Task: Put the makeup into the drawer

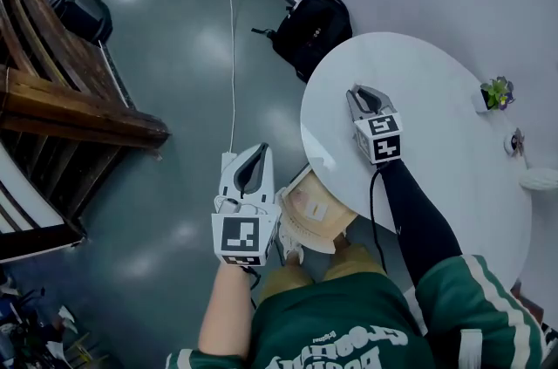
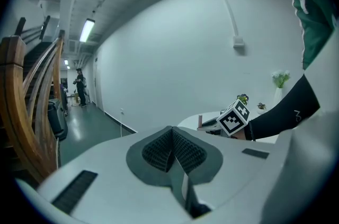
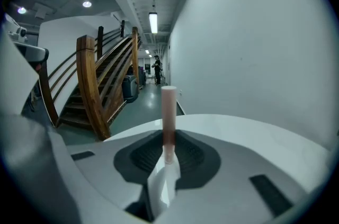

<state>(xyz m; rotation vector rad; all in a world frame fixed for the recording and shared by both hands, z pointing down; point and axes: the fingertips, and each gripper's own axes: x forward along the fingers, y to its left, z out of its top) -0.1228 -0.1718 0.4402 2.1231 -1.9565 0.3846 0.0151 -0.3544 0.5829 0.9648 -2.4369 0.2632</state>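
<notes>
Clamps the makeup [image 3: 168, 109], a slim pink tube with a white cap, between the jaws of the right gripper [image 1: 363, 93]. Grips it by the lower end, with the tube upright and the capped end well clear of the tips. Holds that gripper above the round white tabletop [image 1: 436, 71], close to its left rim, with a black sleeve [image 1: 417, 215] trailing back toward the body.

Carries the left gripper [image 1: 259, 151] off the tabletop, over the grey floor [image 1: 174, 123], with the jaws shut together and nothing between them. Sits just left of a pale wooden box [image 1: 318, 217], which lies at the tabletop's near-left edge between the two grippers. Cannot tell from the head view whether that box is open, or whether it touches the left gripper.

Shows a small potted plant [image 1: 497, 92] at the tabletop's far right, well apart from the makeup. Shows also a black backpack [image 1: 312, 31] on the floor against the wall beyond the tabletop, a white cable [image 1: 231, 53] running across the floor, and a wooden staircase [image 1: 61, 92] to the left.
</notes>
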